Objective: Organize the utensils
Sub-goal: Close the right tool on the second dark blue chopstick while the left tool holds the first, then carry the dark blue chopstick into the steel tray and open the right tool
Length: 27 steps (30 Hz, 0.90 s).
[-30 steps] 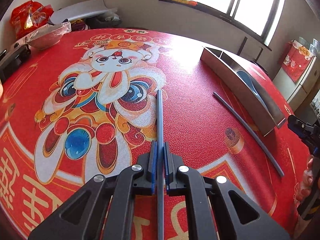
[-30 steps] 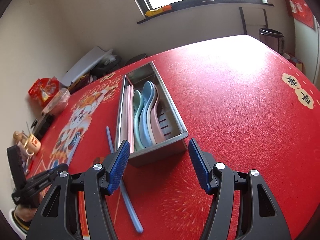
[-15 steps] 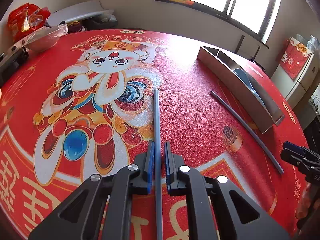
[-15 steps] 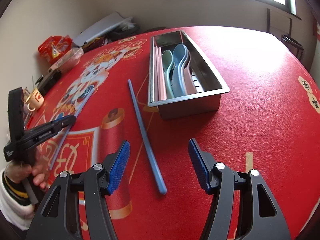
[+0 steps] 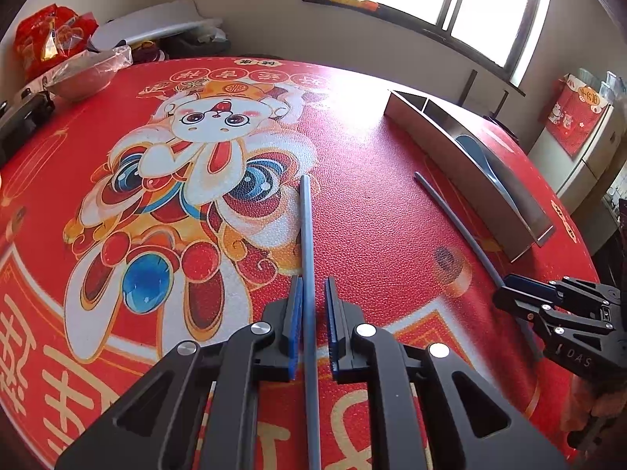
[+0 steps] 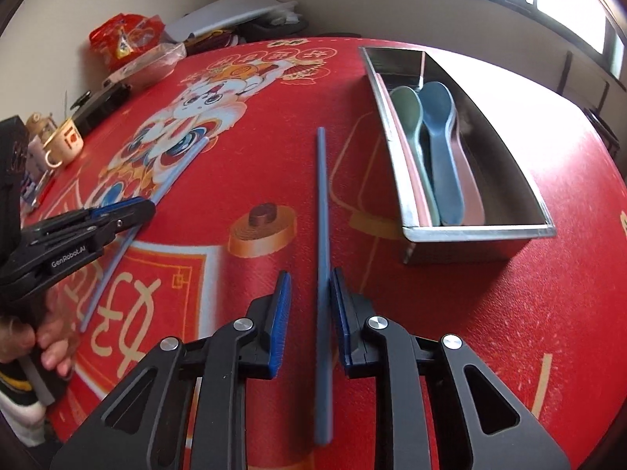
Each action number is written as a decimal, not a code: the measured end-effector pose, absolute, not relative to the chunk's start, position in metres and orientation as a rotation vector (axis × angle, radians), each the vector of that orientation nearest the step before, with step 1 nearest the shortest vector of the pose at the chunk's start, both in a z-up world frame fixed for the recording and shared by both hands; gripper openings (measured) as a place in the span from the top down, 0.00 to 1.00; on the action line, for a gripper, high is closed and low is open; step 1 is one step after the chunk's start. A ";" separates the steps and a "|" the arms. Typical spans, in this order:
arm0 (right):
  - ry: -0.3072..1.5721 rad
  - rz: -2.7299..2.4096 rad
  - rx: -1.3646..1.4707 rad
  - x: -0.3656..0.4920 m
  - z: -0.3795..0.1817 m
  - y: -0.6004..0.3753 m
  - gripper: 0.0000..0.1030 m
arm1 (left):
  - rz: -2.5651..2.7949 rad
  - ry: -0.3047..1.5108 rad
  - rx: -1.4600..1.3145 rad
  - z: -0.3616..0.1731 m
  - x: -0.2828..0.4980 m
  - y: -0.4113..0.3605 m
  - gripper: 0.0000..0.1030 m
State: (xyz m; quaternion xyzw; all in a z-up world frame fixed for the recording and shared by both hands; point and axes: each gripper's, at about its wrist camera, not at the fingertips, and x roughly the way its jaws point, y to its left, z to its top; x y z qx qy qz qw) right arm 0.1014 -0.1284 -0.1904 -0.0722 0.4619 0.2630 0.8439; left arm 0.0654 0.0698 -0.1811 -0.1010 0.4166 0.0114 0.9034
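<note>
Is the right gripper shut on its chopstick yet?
Not yet: the right gripper is open. The blue chopstick lies flat on the tablecloth between its fingers, with a gap visible on the left side.

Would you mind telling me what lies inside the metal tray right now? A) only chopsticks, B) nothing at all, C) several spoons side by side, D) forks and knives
C: in the right wrist view the metal tray holds spoons lying side by side, a green one and a blue one clearest, while both blue chopsticks lie on the red tablecloth outside it.
</note>
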 end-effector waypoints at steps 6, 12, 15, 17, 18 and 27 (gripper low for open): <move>0.946 0.567 -0.198 0.107 -0.190 -0.109 0.90 | 0.022 0.861 -0.207 -0.181 0.065 0.070 0.89; 0.944 0.559 -0.192 0.116 -0.190 -0.104 0.90 | 0.023 0.861 -0.204 -0.181 0.065 0.069 0.89; 0.929 0.556 -0.206 0.115 -0.190 -0.102 0.92 | 0.024 0.862 -0.202 -0.181 0.065 0.069 0.89; 0.927 0.567 -0.183 0.115 -0.191 -0.103 0.94 | 0.023 0.861 -0.204 -0.181 0.065 0.070 0.89; 0.930 0.573 -0.156 0.115 -0.191 -0.106 0.94 | 0.022 0.861 -0.206 -0.181 0.066 0.070 0.89; 0.799 0.576 -0.014 0.119 -0.143 -0.142 0.94 | 0.023 0.862 -0.204 -0.181 0.065 0.069 0.89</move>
